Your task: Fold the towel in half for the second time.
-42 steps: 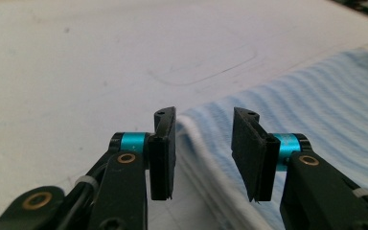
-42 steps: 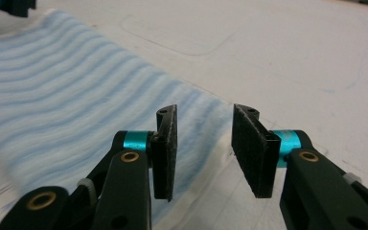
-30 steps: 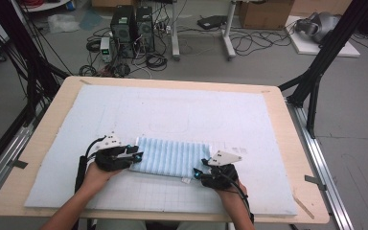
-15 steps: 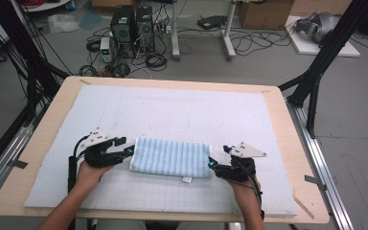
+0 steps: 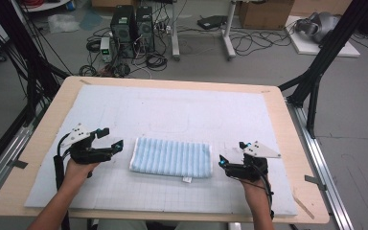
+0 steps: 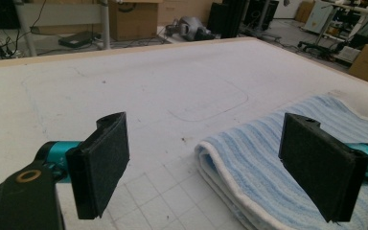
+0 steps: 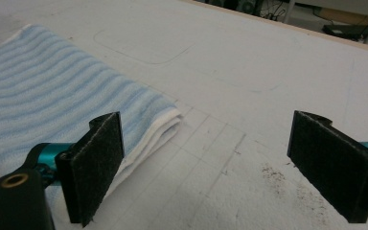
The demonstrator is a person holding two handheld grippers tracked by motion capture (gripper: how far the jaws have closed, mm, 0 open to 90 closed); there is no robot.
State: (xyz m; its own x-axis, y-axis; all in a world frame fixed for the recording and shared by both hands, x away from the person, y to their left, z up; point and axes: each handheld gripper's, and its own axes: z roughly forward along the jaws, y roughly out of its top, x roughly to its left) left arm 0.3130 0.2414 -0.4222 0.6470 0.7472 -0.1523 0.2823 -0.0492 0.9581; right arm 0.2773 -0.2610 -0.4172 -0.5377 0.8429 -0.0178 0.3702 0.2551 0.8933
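A folded blue-and-white striped towel [image 5: 171, 158] lies flat on the white mat, a small tag at its near edge. My left gripper [image 5: 111, 138] hovers just off the towel's left end, open; its jaws have just been opening and nothing is between them. In the left gripper view the towel [image 6: 268, 158] lies ahead and below the wide-apart pads [image 6: 100, 167]. My right gripper [image 5: 232, 153] sits just off the towel's right end, open, its jaws also just opened and empty. The right gripper view has the towel [image 7: 52, 91] behind its left pad [image 7: 93, 163].
The white gridded mat [image 5: 182, 115] covers a wooden table [image 5: 43, 129]. Black frame legs [image 5: 316, 81] stand at the table's far corners. Computer towers [image 5: 129, 26] and cables sit on the floor beyond the far edge.
Both grippers have let go of the towel's ends, opened wide and drawn outward, left one leftward and right one rightward. The towel stays flat in place.
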